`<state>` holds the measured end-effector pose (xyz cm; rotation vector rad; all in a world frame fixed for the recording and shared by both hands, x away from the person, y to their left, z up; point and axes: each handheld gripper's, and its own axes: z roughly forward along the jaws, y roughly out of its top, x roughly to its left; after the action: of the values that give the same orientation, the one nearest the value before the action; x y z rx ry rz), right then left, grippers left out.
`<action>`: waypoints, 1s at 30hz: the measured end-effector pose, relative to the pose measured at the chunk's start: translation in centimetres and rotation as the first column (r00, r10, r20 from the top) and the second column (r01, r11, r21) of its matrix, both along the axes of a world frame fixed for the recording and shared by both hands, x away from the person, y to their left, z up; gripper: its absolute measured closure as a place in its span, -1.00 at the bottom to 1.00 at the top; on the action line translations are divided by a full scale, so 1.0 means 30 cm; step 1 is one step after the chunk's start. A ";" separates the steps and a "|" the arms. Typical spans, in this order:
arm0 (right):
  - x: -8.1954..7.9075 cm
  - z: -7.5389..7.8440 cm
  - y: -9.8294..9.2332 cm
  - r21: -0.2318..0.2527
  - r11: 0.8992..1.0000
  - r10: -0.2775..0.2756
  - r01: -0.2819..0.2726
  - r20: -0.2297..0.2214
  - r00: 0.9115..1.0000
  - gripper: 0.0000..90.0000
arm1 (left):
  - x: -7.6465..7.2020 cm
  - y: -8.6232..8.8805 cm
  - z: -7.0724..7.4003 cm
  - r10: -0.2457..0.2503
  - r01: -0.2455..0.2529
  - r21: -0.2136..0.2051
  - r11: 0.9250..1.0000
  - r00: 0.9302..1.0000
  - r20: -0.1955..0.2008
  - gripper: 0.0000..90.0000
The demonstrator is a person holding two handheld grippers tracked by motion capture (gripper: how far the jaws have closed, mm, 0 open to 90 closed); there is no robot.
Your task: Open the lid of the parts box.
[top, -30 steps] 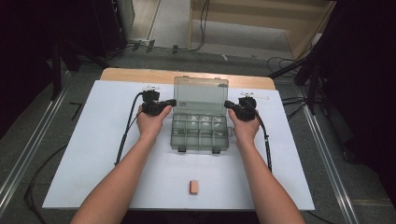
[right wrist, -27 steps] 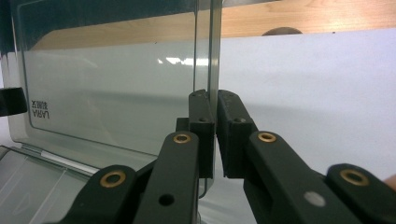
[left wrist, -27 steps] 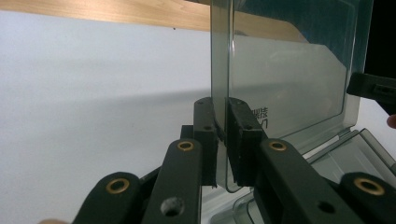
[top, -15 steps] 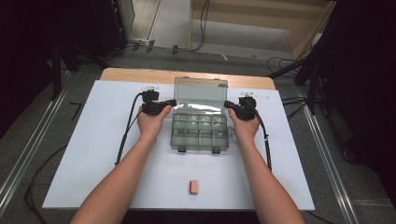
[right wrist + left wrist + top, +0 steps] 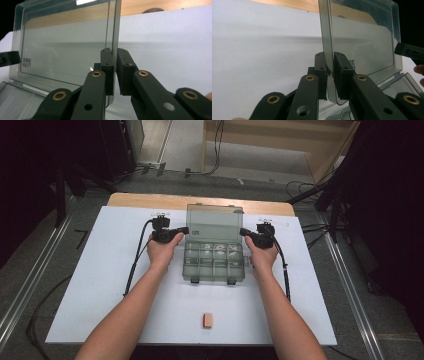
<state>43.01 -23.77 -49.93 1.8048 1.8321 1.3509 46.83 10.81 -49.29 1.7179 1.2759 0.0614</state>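
A smoky clear plastic compartment box (image 5: 214,262) sits mid-table with its lid (image 5: 214,222) standing upright. My left gripper (image 5: 186,229) is shut on the lid's left edge, and my right gripper (image 5: 242,232) is shut on its right edge. In the left gripper view the two black pads (image 5: 331,72) pinch the thin lid edge (image 5: 362,42), with the other gripper (image 5: 409,51) at the far side. In the right gripper view the gripper (image 5: 115,65) clamps the lid (image 5: 67,42) the same way, and the tip of the left gripper (image 5: 8,58) shows beyond it.
A white sheet (image 5: 100,270) covers the wooden table (image 5: 150,200). A small tan block (image 5: 208,320) lies near the front edge, between the person's forearms. Cables trail from both grippers along the sheet. Dark floor and stands surround the table.
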 end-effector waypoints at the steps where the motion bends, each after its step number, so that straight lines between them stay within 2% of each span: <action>1: 0.001 -0.002 -0.001 0.016 1.000 -0.001 0.001 -0.007 1.000 0.84 | 0.001 0.000 -0.002 0.001 -0.001 -0.004 1.000 1.000 -0.005 0.81; 5: 0.006 -0.009 -0.004 0.016 1.000 0.002 -0.002 -0.008 1.000 0.84 | 0.007 0.005 -0.009 0.003 -0.003 -0.026 1.000 1.000 -0.025 0.80; 9: 0.008 -0.012 -0.003 0.017 1.000 -0.001 0.001 -0.014 1.000 0.84 | 0.008 0.005 -0.012 0.003 -0.003 -0.022 1.000 1.000 -0.029 0.79; 17: 0.011 -0.022 -0.005 0.024 1.000 -0.004 0.005 -0.026 1.000 0.83 | 0.011 0.005 -0.021 0.001 -0.002 -0.024 1.000 0.998 -0.064 0.76; 26: 0.015 -0.031 -0.011 0.048 0.999 -0.002 0.004 -0.040 0.999 0.82 | 0.012 0.004 -0.027 0.001 -0.002 -0.022 1.000 0.997 -0.078 0.73; 30: 0.015 -0.033 -0.011 0.045 0.999 0.002 0.000 -0.037 0.999 0.82 | 0.013 0.004 -0.029 0.005 -0.007 -0.029 1.000 0.996 -0.084 0.73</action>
<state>43.46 -24.12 -50.92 1.8636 1.8357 1.3782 47.21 10.93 -50.16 1.7070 1.3369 -0.0265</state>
